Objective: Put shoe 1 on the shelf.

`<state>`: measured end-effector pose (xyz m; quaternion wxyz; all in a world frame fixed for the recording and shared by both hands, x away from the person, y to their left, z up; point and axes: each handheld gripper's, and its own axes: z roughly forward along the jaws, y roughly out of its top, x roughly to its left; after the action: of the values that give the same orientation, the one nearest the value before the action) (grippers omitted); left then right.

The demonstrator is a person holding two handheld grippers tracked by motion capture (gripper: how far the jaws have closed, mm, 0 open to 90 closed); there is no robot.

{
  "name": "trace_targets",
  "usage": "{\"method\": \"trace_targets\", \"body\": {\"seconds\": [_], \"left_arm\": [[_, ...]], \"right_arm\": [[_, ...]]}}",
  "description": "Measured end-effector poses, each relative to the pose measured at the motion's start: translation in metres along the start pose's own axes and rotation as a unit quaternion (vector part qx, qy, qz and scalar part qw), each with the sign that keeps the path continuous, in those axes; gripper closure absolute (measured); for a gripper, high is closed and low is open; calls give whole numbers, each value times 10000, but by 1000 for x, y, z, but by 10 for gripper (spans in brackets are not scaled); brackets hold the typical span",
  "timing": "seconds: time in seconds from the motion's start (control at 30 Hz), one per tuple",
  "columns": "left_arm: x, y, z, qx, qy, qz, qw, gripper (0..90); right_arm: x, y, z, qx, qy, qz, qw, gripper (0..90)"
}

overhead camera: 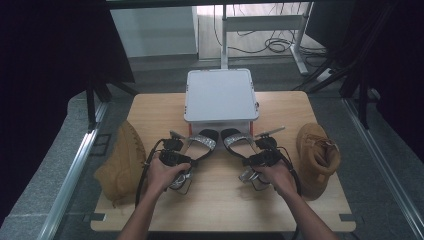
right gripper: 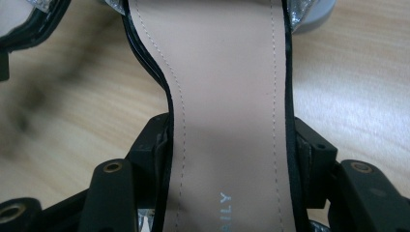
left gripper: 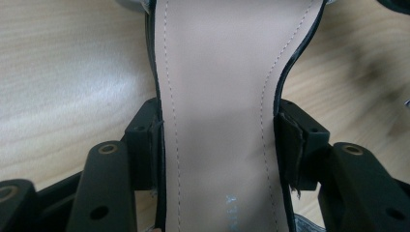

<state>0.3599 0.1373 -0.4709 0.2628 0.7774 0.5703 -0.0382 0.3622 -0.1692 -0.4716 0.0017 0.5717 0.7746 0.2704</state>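
Two black sandals with silver glitter straps lie side by side on the wooden table [overhead camera: 220, 205], toes towards a white box. My left gripper [overhead camera: 185, 159] is shut on the left sandal [overhead camera: 202, 142]. In the left gripper view its pads [left gripper: 145, 130] press both edges of the beige insole [left gripper: 217, 72] at the narrow waist, the gripper [left gripper: 217, 130] straddling it. My right gripper [overhead camera: 253, 160] is shut on the right sandal [overhead camera: 235, 141] in the same way. The right gripper view has the gripper [right gripper: 232, 140] clamped on the insole [right gripper: 227, 72], where printed letters are partly visible.
A white lidded box [overhead camera: 220, 95] stands at the back centre of the table, just beyond the sandal toes. A tan boot [overhead camera: 125, 160] lies at the left edge and another tan boot [overhead camera: 315, 155] stands at the right edge. Bare wood lies in front of the hands.
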Motion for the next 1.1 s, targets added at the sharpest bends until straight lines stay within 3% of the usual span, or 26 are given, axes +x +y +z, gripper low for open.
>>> {"method": "trace_targets", "body": {"seconds": [0.3, 0.47, 0.8, 0.9, 1.1], "left_arm": [[3, 14, 15, -288, 182, -478, 9983, 425], [5, 17, 28, -366, 299, -736, 9962, 425], [1, 23, 40, -496, 405, -894, 9939, 425], [0, 25, 43, -554, 502, -925, 9929, 425], [-6, 28, 49, -568, 673, -894, 9921, 424]], "right_arm": [[11, 14, 17, -186, -259, 323, 9990, 421], [11, 18, 24, -352, -420, 718, 9959, 421], [17, 21, 42, -580, -655, 962, 9915, 421], [18, 22, 48, -555, -602, 1096, 9906, 420], [23, 25, 59, -512, -816, 1118, 9890, 420]]}}
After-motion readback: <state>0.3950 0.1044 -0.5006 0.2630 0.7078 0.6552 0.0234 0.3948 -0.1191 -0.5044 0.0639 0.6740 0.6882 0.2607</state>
